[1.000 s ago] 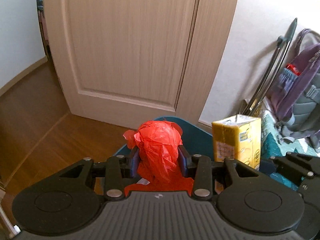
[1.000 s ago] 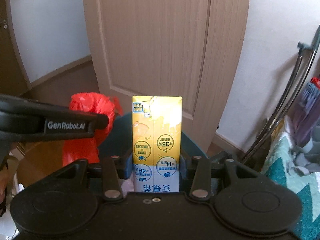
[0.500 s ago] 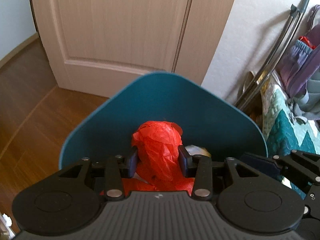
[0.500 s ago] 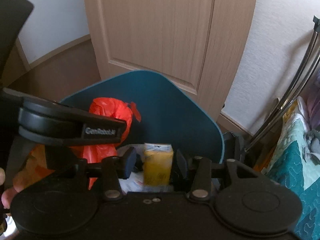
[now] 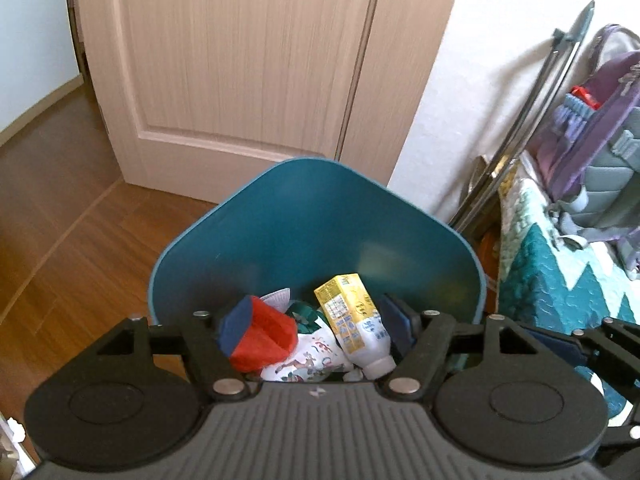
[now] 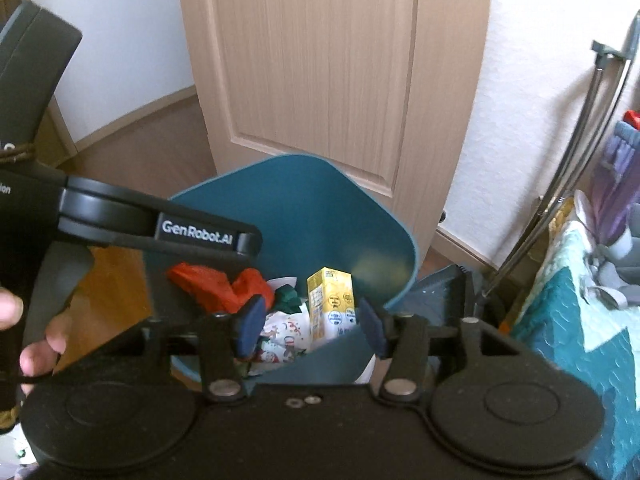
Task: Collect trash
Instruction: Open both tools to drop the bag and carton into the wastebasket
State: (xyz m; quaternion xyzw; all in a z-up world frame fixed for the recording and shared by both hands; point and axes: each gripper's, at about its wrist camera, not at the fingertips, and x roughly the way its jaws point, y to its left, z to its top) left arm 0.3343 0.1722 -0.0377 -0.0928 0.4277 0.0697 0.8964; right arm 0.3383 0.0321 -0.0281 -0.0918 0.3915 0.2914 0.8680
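Observation:
Both grippers hang over a teal bin, also seen in the right wrist view. Inside it lie a crumpled red plastic bag, a yellow drink carton and a printed white wrapper. My left gripper is opening; the red bag has dropped below and beside its left pad. My right gripper is opening too, and the carton stands loose in the bin beyond its pads. The red bag shows partly behind the left gripper's black arm.
A light wooden door stands behind the bin on a brown wood floor. To the right are metal tubes leaning on the wall, a purple backpack and a teal patterned quilt. A person's hand holds the left gripper.
Both grippers came down over the bin and opened. The red bag left the left gripper and the yellow carton left the right one; both now lie in the bin.

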